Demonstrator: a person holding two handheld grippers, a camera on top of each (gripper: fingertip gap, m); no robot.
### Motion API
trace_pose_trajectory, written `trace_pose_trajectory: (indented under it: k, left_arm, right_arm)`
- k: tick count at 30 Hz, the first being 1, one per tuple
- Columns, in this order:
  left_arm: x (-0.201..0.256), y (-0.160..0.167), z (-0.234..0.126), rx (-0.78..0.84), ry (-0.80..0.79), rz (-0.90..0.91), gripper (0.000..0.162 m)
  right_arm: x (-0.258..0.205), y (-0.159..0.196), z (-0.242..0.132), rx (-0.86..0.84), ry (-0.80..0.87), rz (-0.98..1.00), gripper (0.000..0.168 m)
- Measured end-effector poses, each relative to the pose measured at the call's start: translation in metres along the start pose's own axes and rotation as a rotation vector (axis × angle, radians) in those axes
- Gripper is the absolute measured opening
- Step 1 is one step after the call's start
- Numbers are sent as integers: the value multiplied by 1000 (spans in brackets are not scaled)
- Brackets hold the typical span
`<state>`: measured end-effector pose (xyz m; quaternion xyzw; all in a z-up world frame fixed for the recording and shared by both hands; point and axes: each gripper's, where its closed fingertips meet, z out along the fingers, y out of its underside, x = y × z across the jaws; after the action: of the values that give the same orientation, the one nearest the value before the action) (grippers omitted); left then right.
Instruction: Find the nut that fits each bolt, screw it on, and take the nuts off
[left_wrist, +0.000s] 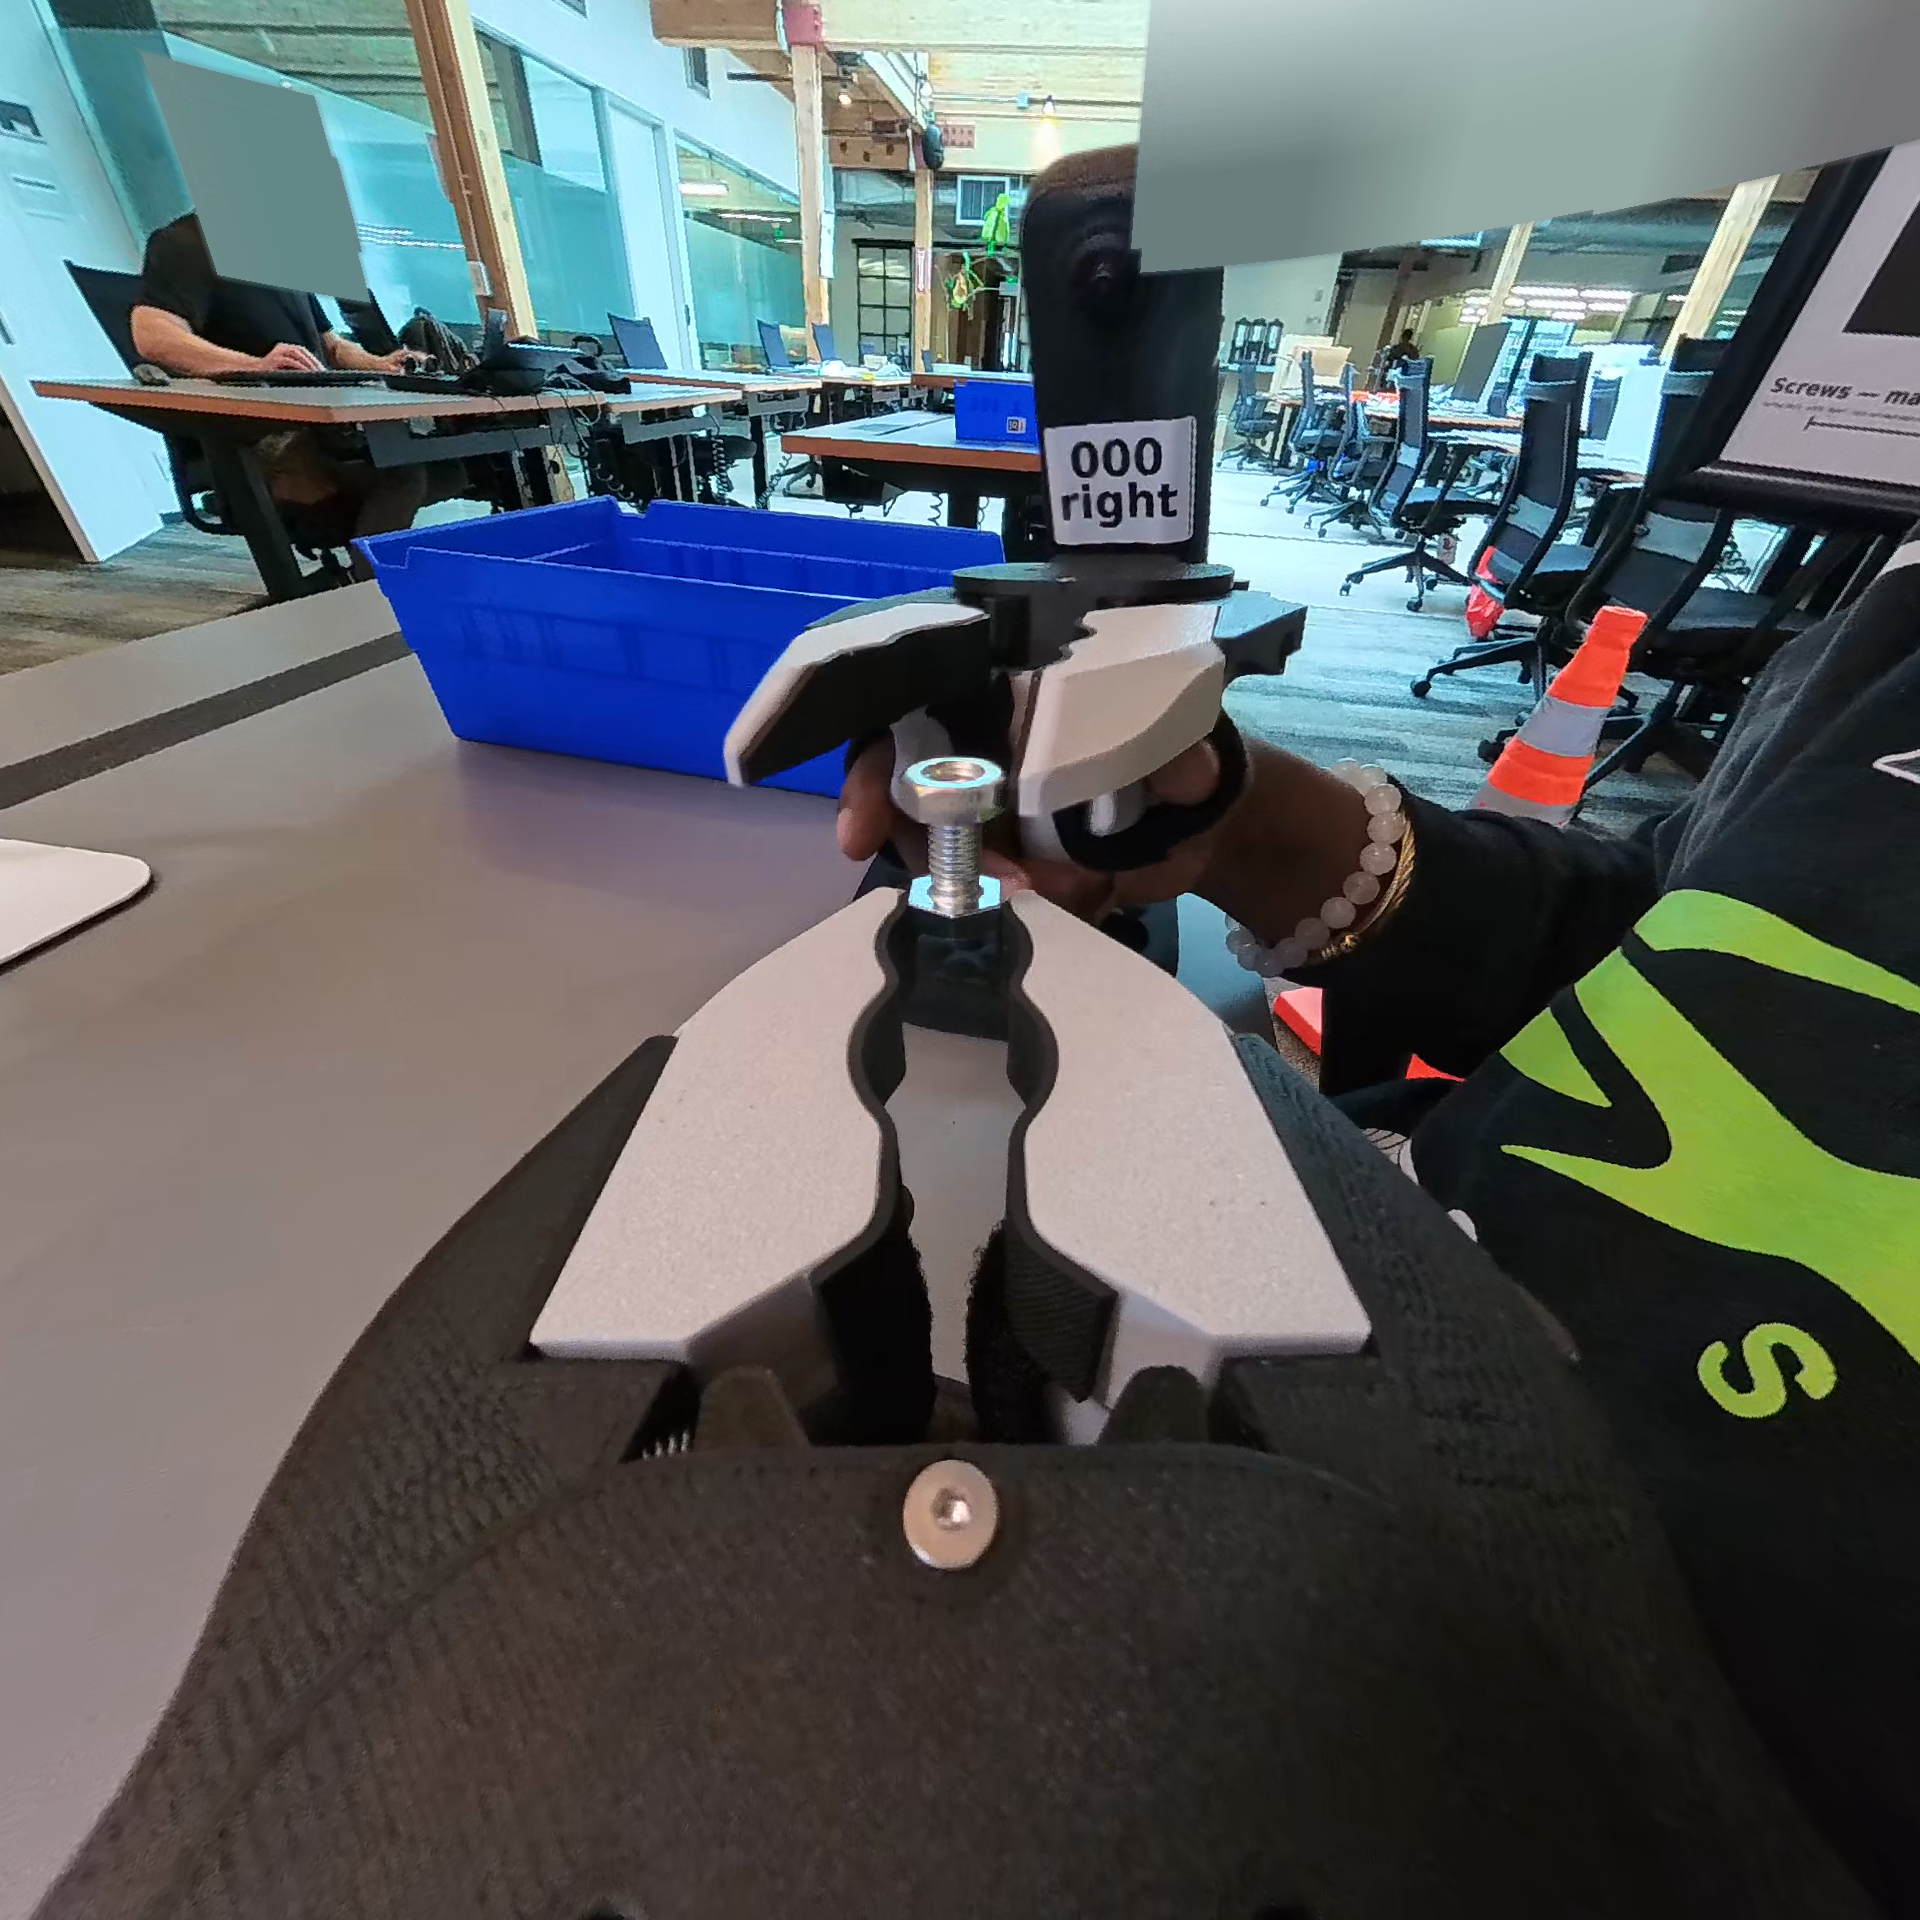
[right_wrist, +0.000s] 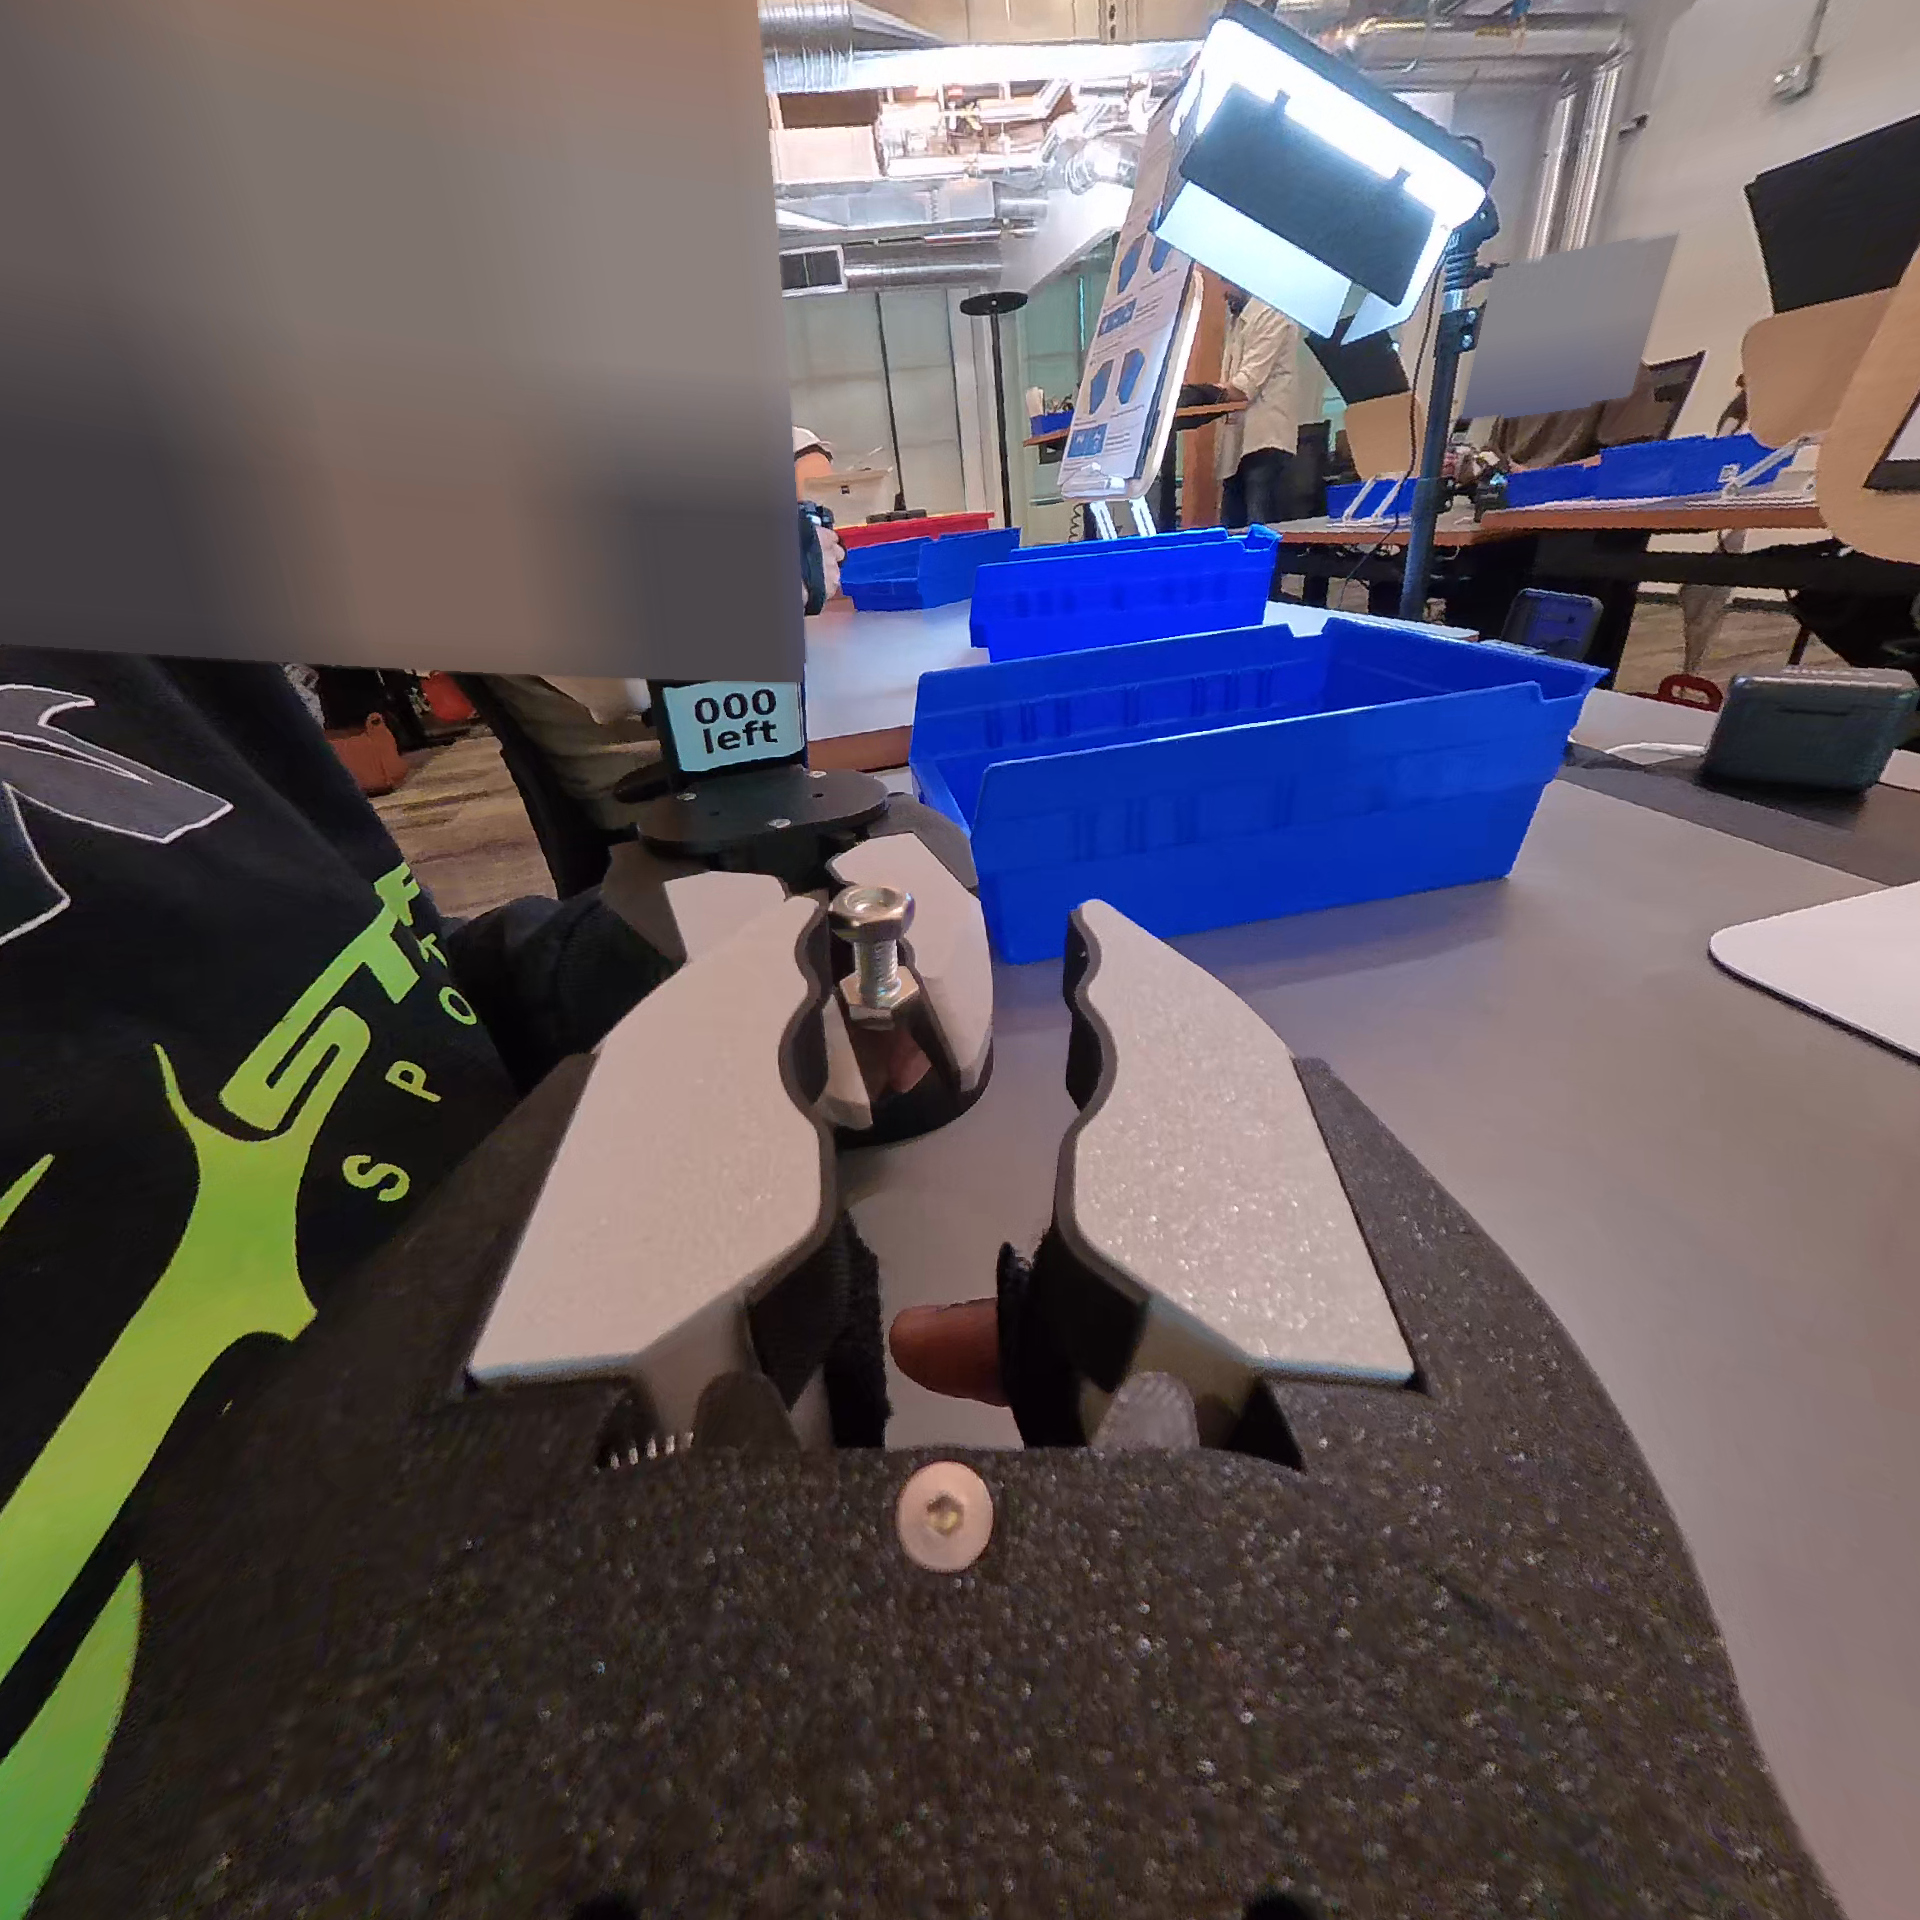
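Note:
A silver bolt (left_wrist: 954, 852) stands upright, threads up, with a silver hex nut (left_wrist: 954, 784) at the top of its shaft. My left gripper (left_wrist: 954, 920) is shut on the bolt's hex head and holds it above the grey table (left_wrist: 312, 987). My right gripper (left_wrist: 883, 802) is open, its fingers on either side of the nut and not touching it. In the right wrist view the bolt (right_wrist: 876, 961) and nut (right_wrist: 871, 912) sit just inside the left finger of my open right gripper (right_wrist: 948, 935). The left gripper (right_wrist: 878, 1029) shows across from it.
A blue bin (left_wrist: 623, 623) stands on the table behind the grippers, also in the right wrist view (right_wrist: 1247, 810), with a second blue bin (right_wrist: 1122, 592) farther back. A white pad (right_wrist: 1829, 966) and a dark case (right_wrist: 1808, 727) lie nearby. The person's torso is close. Only a small space, under 4 cm, lies between the two pairs of fingers.

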<state>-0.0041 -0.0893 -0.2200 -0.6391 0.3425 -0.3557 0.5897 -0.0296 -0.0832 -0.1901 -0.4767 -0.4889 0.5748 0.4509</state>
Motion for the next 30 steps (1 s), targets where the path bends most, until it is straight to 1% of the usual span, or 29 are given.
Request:
trace_pose_trajectory:
  k: [2,5,8,13,19,22,25,30]
  left_arm:
    - [0,0,0,2,-1,0,15]
    - [1,0,0,1,1,5,15]
    - [0,0,0,1,0,1,15]
    - [0,1,0,-6,0,5,15]
    - [0,1,0,-4,0,1,15]
    - [1,0,-1,0,4,3,15]
    - [0,1,-1,-2,2,0,15]
    - [0,1,-1,-3,-3,0,15]
  right_arm:
    - [3,0,-4,3,15,-2,43]
    - [11,-1,-11,9,55,-3,36]
    - [7,-3,-12,26,31,7,38]
    - [-3,-2,-1,13,-14,-8,42]
    - [3,0,-3,3,3,-8,45]
    - [10,-1,-11,14,48,-11,38]
    - [6,-4,-12,31,21,-2,39]
    - [-4,-3,0,13,-23,-22,40]
